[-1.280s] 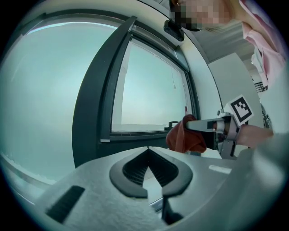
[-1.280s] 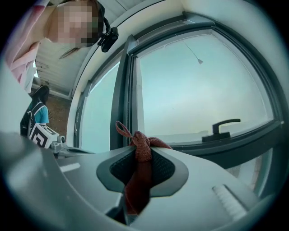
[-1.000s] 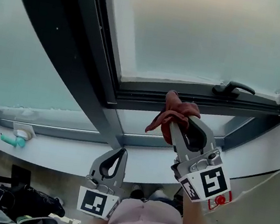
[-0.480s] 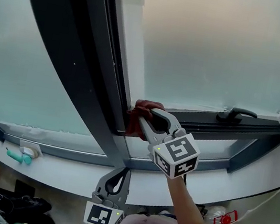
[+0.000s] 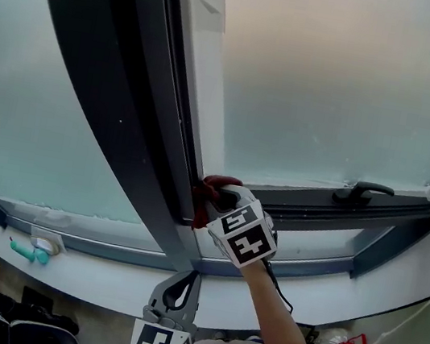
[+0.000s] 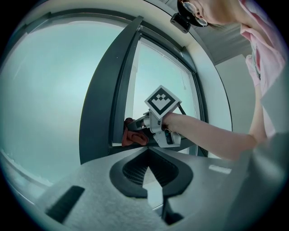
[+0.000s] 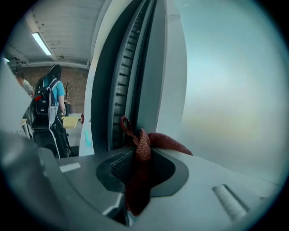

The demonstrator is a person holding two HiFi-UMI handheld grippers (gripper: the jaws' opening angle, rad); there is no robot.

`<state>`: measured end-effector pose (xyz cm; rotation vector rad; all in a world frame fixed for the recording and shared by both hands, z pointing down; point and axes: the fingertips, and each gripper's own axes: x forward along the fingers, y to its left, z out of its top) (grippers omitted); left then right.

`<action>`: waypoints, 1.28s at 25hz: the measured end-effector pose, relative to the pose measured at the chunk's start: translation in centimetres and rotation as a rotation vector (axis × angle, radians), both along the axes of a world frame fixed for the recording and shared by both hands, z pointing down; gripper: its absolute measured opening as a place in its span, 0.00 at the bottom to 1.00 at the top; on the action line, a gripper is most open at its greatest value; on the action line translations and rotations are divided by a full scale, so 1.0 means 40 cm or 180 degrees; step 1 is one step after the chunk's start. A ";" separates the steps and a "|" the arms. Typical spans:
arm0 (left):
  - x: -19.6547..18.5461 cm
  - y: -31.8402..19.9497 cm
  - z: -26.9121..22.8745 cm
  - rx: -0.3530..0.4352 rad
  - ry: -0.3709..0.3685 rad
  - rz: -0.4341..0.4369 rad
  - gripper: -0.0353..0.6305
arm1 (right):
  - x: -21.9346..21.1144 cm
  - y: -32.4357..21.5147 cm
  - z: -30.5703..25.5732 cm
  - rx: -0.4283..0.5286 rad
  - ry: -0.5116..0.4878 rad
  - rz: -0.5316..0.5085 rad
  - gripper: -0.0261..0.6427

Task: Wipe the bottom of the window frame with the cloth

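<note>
At the left end of the bottom rail (image 5: 316, 201), the right gripper (image 5: 220, 198) pinches the red cloth (image 5: 205, 198); the rail runs rightward from it. The left gripper (image 5: 182, 283) hangs below, jaws together, empty.

The right gripper (image 7: 137, 168) has its jaws clamped on a red cloth (image 7: 146, 143), which bunches out just ahead of them, up against the dark window frame (image 7: 131, 76). Frosted glass (image 7: 226, 81) lies to the gripper's right. A person (image 7: 50, 103) stands well off to its left.
</note>
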<state>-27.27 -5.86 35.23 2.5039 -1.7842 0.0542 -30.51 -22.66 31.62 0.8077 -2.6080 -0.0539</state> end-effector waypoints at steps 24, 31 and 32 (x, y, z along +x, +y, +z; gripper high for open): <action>0.013 0.014 0.008 0.0020 0.0041 0.0087 0.05 | 0.072 -0.010 0.021 -0.0090 0.0245 0.0246 0.15; 0.025 0.010 0.006 0.0016 0.0028 0.0120 0.05 | 0.105 -0.023 0.023 -0.0117 0.0202 0.0293 0.15; 0.028 0.011 0.007 0.0010 0.0028 0.0124 0.05 | 0.110 -0.023 0.023 -0.0122 0.0192 0.0296 0.15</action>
